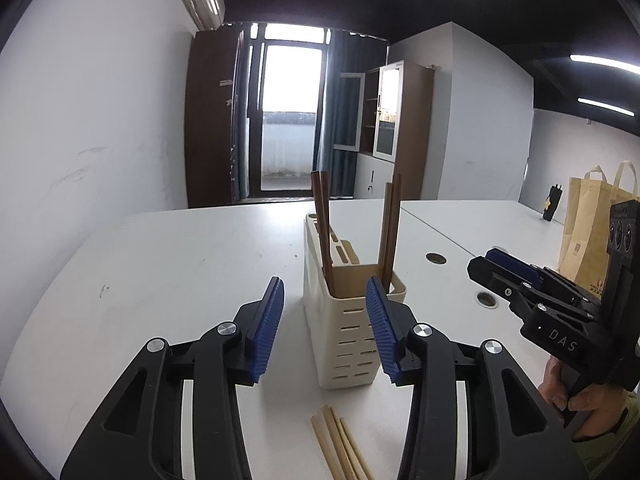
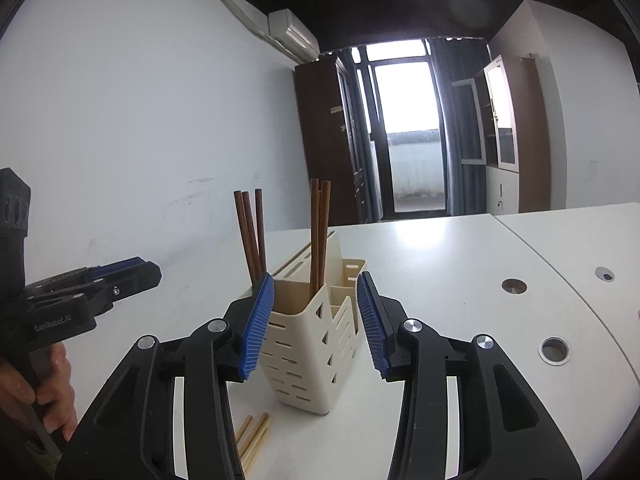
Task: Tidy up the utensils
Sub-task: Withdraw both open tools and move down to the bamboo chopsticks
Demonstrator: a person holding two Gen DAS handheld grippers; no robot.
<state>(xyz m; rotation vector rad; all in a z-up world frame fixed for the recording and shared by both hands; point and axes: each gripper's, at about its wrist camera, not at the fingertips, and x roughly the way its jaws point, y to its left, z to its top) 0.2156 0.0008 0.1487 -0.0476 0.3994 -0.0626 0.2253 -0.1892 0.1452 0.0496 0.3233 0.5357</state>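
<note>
Two handheld black grippers with ribbed blue pads face a cream slotted plastic utensil holder (image 1: 352, 320) that stands upright on the white desk (image 1: 180, 264). The left gripper (image 1: 325, 330) has its fingers spread apart with nothing between them, the holder showing in the gap beyond; the right gripper (image 2: 316, 322) is likewise spread and empty, its pads framing the holder without visibly touching it. Dark brown wooden chopsticks (image 2: 252, 232) stand upright in one compartment, and a second group of brown chopsticks (image 2: 319, 236) rises from another; which compartment each occupies is hard to tell through the fisheye. Several pale bamboo chopsticks (image 1: 340, 448) lie flat on the desk just in front of the holder, near the grippers. A hand (image 1: 580, 400) grips the right gripper's handle, and a brown paper bag (image 1: 588, 232) stands at the desk's far right.
</note>
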